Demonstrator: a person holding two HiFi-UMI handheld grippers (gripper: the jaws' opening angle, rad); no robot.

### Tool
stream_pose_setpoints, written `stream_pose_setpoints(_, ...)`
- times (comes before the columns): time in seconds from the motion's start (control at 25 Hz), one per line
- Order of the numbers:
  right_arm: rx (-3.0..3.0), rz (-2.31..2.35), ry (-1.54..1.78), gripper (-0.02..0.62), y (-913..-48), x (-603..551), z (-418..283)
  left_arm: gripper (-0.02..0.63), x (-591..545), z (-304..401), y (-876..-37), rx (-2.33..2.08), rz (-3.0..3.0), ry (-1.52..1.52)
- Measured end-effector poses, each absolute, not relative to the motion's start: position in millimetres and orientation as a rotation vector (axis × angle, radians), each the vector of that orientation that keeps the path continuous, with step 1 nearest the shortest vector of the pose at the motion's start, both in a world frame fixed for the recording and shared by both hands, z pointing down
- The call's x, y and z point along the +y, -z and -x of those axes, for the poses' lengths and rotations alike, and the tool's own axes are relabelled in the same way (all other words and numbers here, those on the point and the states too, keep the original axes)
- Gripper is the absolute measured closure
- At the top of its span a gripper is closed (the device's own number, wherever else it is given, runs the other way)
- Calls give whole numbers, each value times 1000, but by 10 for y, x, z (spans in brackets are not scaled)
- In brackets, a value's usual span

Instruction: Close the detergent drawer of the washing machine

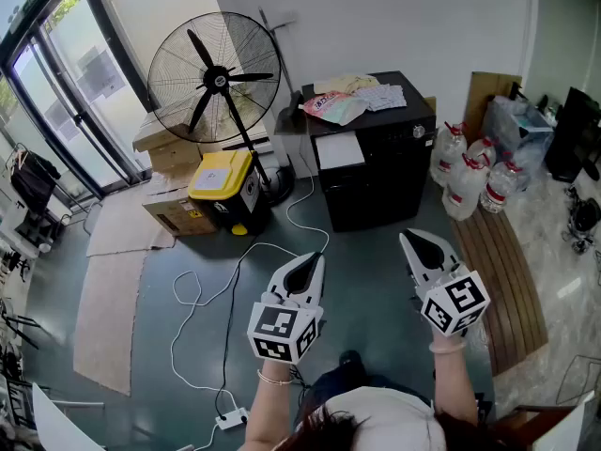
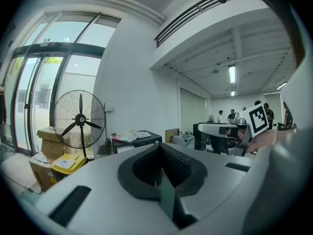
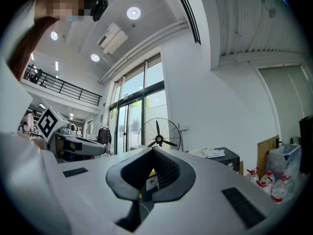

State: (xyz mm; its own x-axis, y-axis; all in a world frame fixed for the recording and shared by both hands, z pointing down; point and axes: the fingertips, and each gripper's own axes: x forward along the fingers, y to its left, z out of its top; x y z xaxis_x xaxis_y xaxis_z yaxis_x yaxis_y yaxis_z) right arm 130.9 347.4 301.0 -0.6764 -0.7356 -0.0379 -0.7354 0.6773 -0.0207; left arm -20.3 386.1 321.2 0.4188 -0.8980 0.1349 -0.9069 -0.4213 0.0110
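Note:
The black washing machine [image 1: 376, 158] stands on the floor against the far wall, with clothes and packets piled on its top. A white rectangular panel [image 1: 340, 150] shows at its front left; I cannot tell whether this is the drawer. My left gripper [image 1: 315, 259] and right gripper [image 1: 410, 240] are held side by side above the floor, well short of the machine, both shut and empty. The left gripper view shows its closed jaws [image 2: 159, 148] with the machine [image 2: 139, 140] far beyond. In the right gripper view its jaws [image 3: 152, 151] are closed too, the machine [image 3: 222, 156] to the right.
A large standing fan [image 1: 214, 75] is left of the machine, with a yellow-lidded bin [image 1: 225, 181] and cardboard boxes [image 1: 174, 209] beside it. Water bottles [image 1: 470, 177] and a wooden pallet [image 1: 502, 271] lie right. A white cable [image 1: 202, 294] snakes across the floor to a power strip [image 1: 230, 419].

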Motion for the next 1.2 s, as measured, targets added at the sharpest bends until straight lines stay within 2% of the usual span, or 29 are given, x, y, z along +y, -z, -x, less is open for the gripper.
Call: stream_pose_setpoints(1.2,2801,1280,28,569,-3108,2649,-924,588,2989,499,-3423,-1529,-2611,-156)
